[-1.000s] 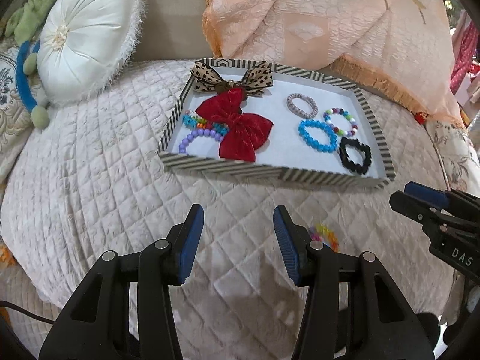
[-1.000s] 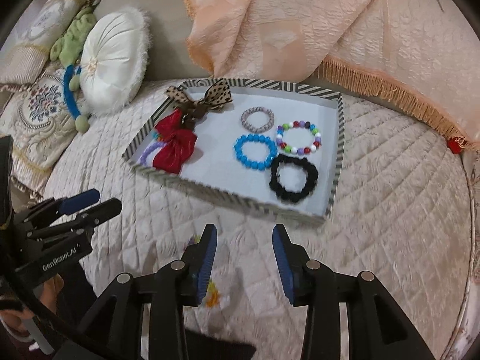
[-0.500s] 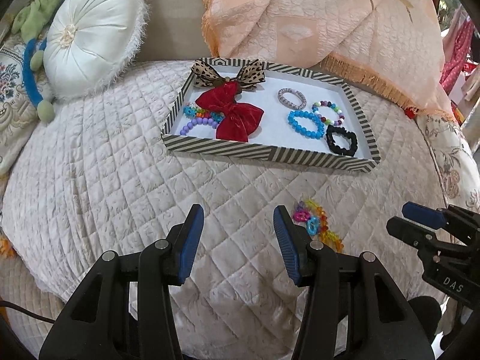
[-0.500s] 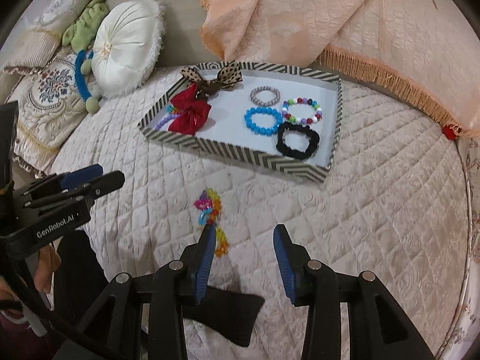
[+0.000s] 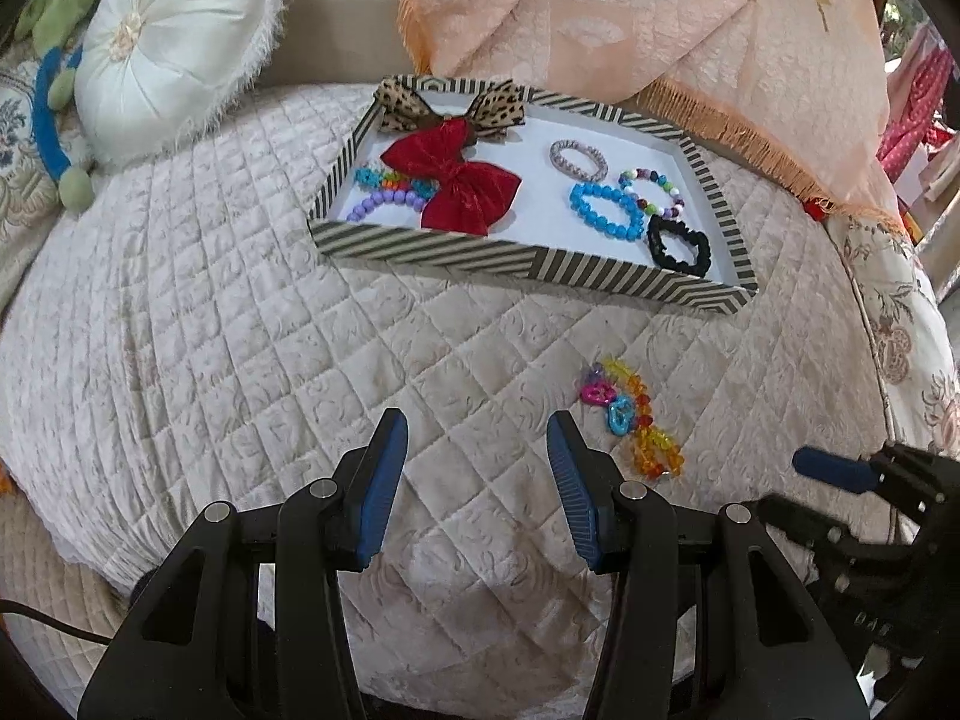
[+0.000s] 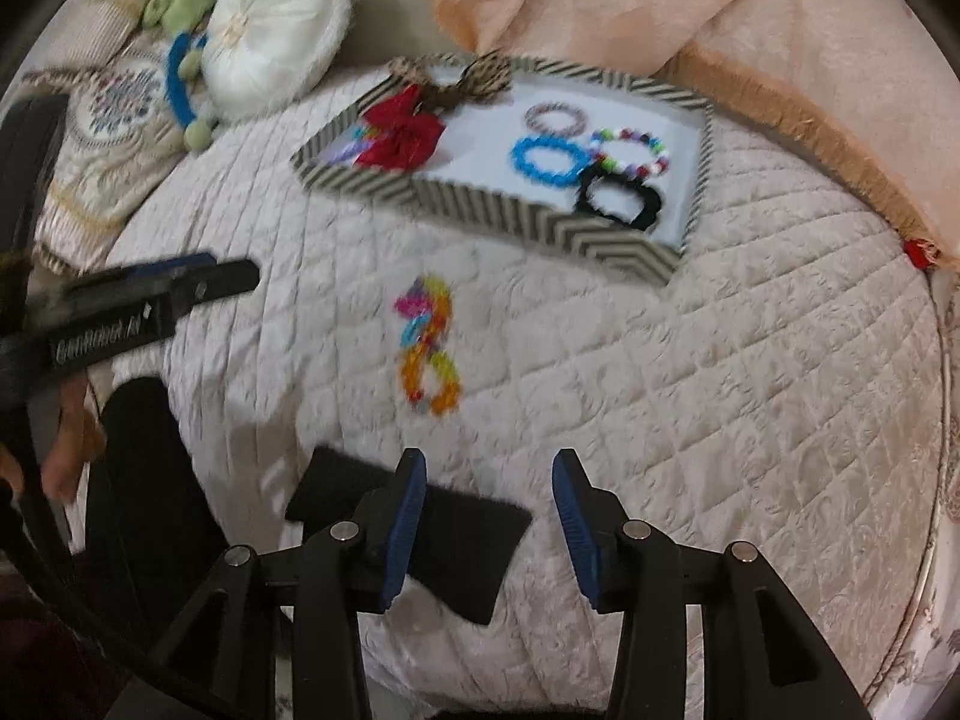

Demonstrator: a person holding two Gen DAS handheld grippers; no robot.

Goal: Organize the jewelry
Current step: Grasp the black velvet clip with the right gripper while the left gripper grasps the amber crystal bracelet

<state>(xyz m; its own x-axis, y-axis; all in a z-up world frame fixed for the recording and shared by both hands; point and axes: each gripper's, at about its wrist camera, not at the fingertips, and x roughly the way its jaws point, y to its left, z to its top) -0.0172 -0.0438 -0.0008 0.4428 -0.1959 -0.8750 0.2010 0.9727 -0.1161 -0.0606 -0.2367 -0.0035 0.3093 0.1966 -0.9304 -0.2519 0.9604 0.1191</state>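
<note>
Both claws, left (image 5: 474, 468) and right (image 6: 489, 510), gape empty over the bed (image 5: 210, 330); bead chain (image 5: 630, 420) lies near the tray's (image 5: 510, 255) front edge.

both wrist views forward, sharing striped tray (image 5: 528, 264)

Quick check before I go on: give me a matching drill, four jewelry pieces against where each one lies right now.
Things:
1. red velvet bow
2. black scrunchie
3. multicolour plastic bead bracelet
4. leopard-print bow

Places:
A. on the quilt, outside the striped tray
B. at the tray's far edge
C. the tray's near right corner
D. left half of the tray, over bead bracelets

Pairs: 1-D, 2-C, 3-A, 4-B
</note>
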